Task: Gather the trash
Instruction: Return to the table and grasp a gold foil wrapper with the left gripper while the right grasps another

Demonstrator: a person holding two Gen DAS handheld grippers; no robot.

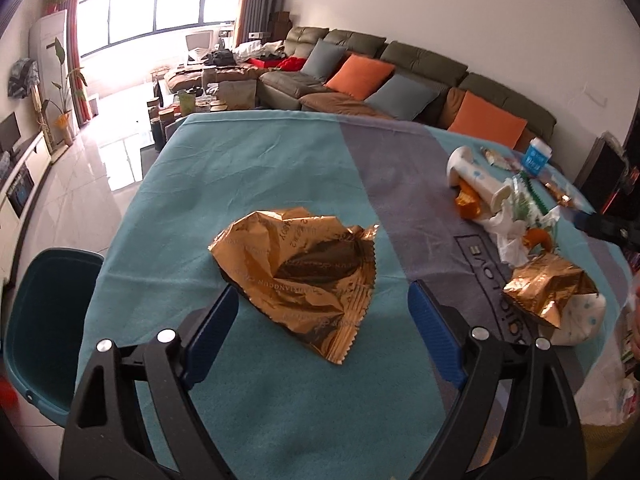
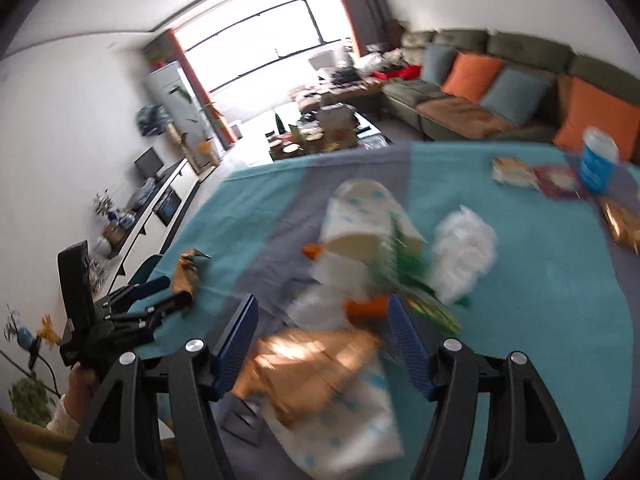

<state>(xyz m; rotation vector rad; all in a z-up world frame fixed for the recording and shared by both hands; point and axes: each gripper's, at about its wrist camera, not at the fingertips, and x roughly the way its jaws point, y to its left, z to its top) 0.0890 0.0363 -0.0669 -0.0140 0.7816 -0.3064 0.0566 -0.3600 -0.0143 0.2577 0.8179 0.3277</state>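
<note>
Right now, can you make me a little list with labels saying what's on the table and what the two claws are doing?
table cover: teal and grey cloth
nearest trash: crumpled gold wrapper, lying flat on the cloth
left claw: open, wrapper between its fingers, not squeezed
right claw: open, over a trash pile; view blurred
trash pile: second gold wrapper, white crumpled tissue, dotted paper cup on its side
far corner: blue and white container, upright
bin: teal, beside the table's left edge
</note>
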